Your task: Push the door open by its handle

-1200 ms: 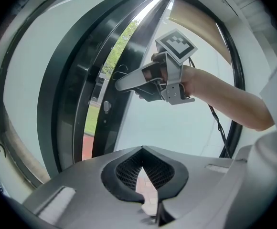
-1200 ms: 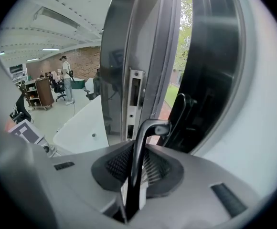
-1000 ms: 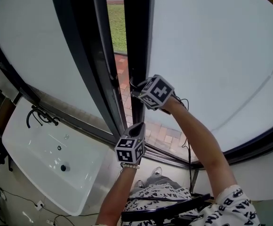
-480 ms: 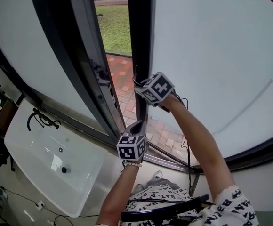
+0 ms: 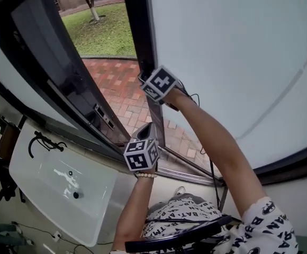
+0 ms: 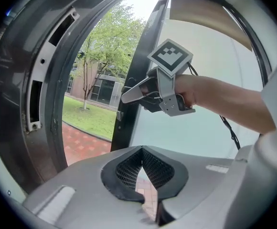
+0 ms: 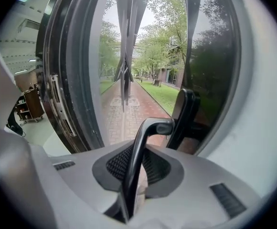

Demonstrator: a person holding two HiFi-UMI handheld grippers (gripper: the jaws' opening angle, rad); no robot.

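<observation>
The door has a frosted glass panel (image 5: 238, 52) in a dark frame (image 5: 138, 36) and stands partly open onto brick paving. My right gripper (image 5: 144, 83) is shut on the dark lever handle (image 7: 153, 127), whose bar runs between the pads. The left gripper view shows the right gripper (image 6: 128, 94) at the door's edge (image 6: 129, 123). My left gripper (image 5: 149, 127) hangs lower, near the threshold, shut with nothing in it; its pads (image 6: 129, 168) meet at the tip.
The fixed jamb (image 5: 63, 83) with its strike plate (image 6: 33, 99) stands at the left of the opening. A white sink (image 5: 32, 163) with a black tap (image 5: 42, 140) is at lower left. Outside lie brick paving (image 5: 116, 83) and grass (image 5: 103, 30).
The door has swung further outward and the gap to the jamb has widened. Both grippers have moved forward with it, the right one still on the handle.
</observation>
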